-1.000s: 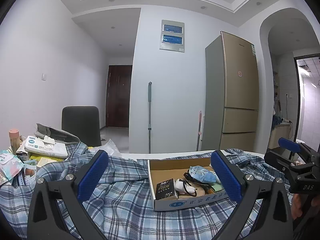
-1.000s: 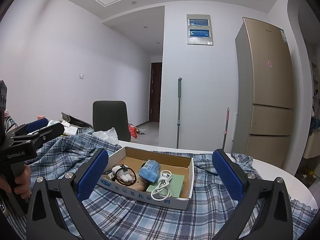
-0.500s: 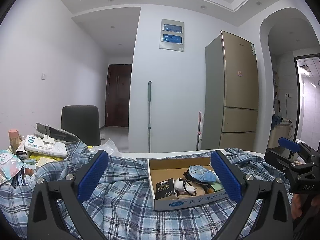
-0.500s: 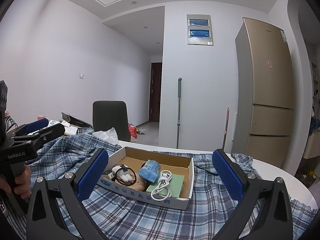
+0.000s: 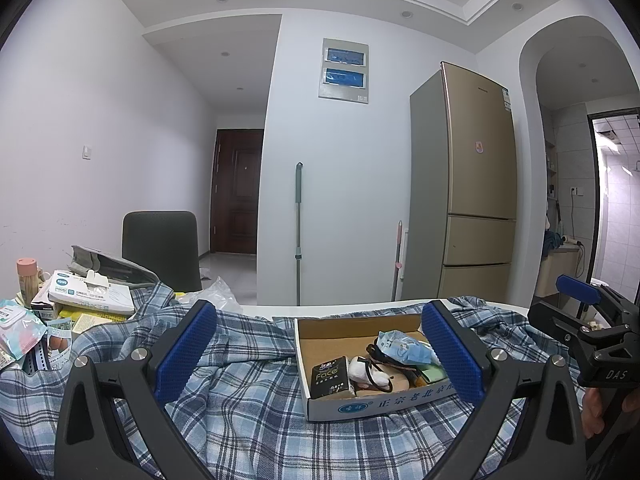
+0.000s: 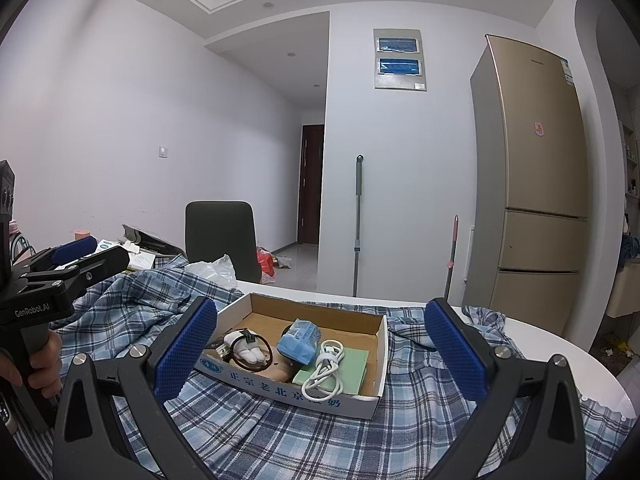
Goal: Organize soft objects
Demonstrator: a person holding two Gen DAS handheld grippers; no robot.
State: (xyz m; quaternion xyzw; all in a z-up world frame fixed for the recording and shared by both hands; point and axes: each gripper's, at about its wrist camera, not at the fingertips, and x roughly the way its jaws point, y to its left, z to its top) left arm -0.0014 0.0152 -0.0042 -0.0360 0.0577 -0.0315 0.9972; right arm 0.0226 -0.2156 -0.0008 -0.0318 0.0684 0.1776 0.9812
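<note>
A blue plaid shirt (image 5: pixel 248 408) lies spread over the white table; it also shows in the right wrist view (image 6: pixel 280 432). A shallow cardboard box (image 5: pixel 360 402) rests on it, also seen in the right wrist view (image 6: pixel 304 390). It holds a blue tissue pack (image 6: pixel 300 340), a white cable (image 6: pixel 326 368), a white soft item with a dark band (image 6: pixel 246 350) and a black pack (image 5: pixel 330 376). My left gripper (image 5: pixel 316 344) is open and empty above the shirt, left of the box. My right gripper (image 6: pixel 320 344) is open and empty, facing the box.
Tissue boxes, packets and a pink-capped jar (image 5: pixel 60 300) crowd the table's left end. A dark chair (image 5: pixel 160 248) stands behind the table. A gold fridge (image 5: pixel 472 184) and a mop (image 5: pixel 298 232) stand against the far wall. The table's white rim (image 6: pixel 560 344) shows at right.
</note>
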